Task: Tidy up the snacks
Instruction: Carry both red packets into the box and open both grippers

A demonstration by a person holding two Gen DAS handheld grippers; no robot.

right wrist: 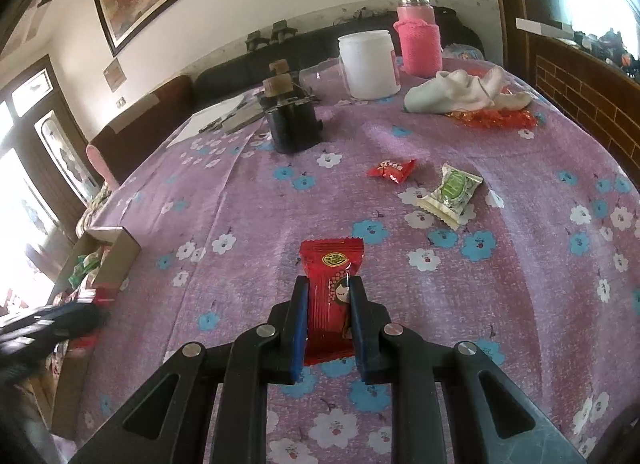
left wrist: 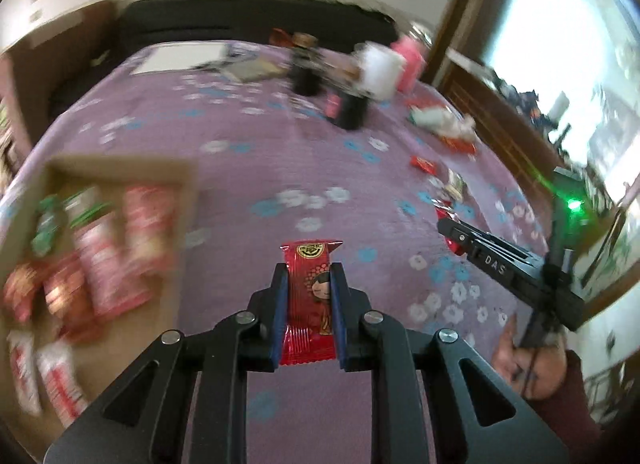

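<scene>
Left tongs clamp red foil snack packet, long axis along fingers; open cardboard box of snacks lies left, nearer this hand; right tongs clamp matching red packet above floral counter

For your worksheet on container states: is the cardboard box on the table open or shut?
Open. The cardboard box has no lid over it, and snack packets show inside.
</scene>
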